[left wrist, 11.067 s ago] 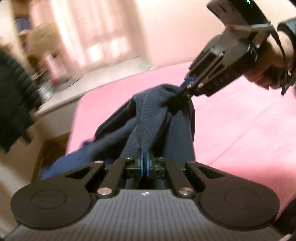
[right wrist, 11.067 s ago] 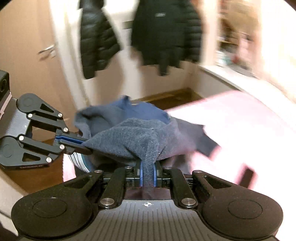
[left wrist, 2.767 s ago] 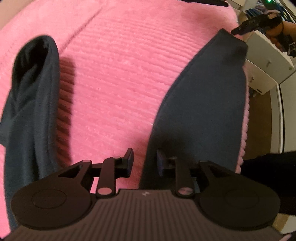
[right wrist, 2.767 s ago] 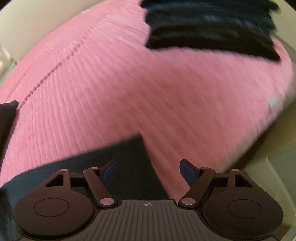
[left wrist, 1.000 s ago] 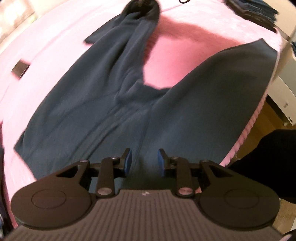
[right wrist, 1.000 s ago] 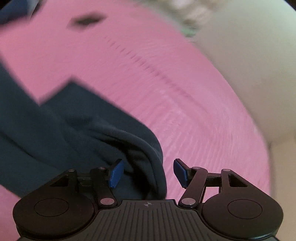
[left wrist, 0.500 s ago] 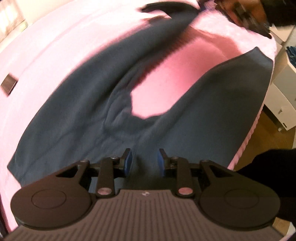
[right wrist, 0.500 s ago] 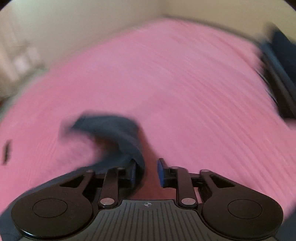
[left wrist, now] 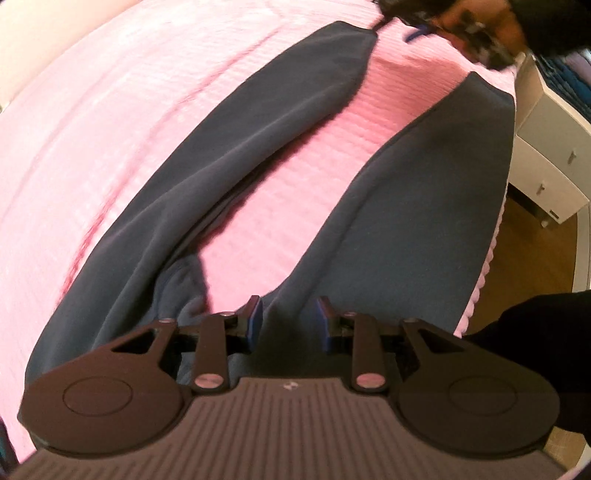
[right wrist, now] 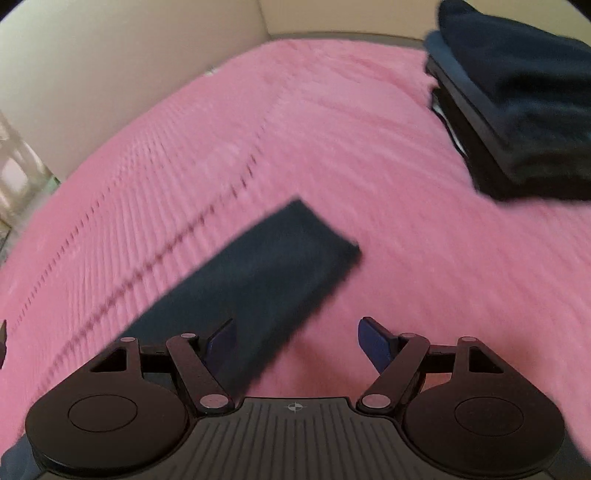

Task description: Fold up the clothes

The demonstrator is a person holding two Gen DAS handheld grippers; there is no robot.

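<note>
Dark navy trousers lie spread on the pink bedspread, the two legs forming a V. My left gripper hovers over the crotch end, its blue pads a little apart above the cloth and not pressing it. The far leg's hem lies flat on the bed in the right wrist view. My right gripper is just behind that hem with its jaws opening wide, and its left finger is over the cloth without gripping it. In the left wrist view the right gripper shows blurred at the top.
A stack of folded dark clothes sits on the bed's far right. The near leg runs along the bed's edge, with a white drawer cabinet and wooden floor beyond. A dark sleeve is at the right.
The right gripper closed on the far leg's end, drew the bunched leg out straight, then opened and let it drop flat. The left gripper slid along the trousers with its gap unchanged.
</note>
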